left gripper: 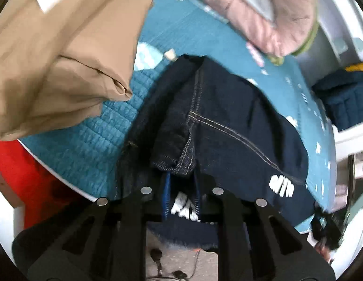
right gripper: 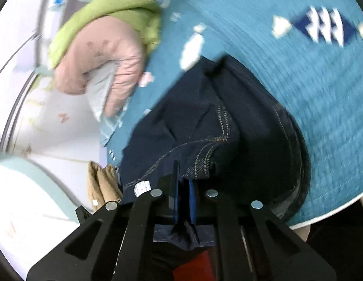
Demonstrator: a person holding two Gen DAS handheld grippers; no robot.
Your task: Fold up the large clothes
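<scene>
1. the left hand-held gripper (left gripper: 181,201) is clamped on the near edge of the dark jeans (left gripper: 228,121).
2. the right hand-held gripper (right gripper: 183,201) pinches the same near edge.
3. the jeans run lengthwise away from both, over the teal bedspread (left gripper: 71,145).

Jeans (left gripper: 228,121) on quilt (left gripper: 71,149); trousers (left gripper: 64,53) left, padded bundle (left gripper: 270,21) behind.

Black linkage tool (left gripper: 181,201), silver rivets, blue pads (right gripper: 192,199).
</scene>
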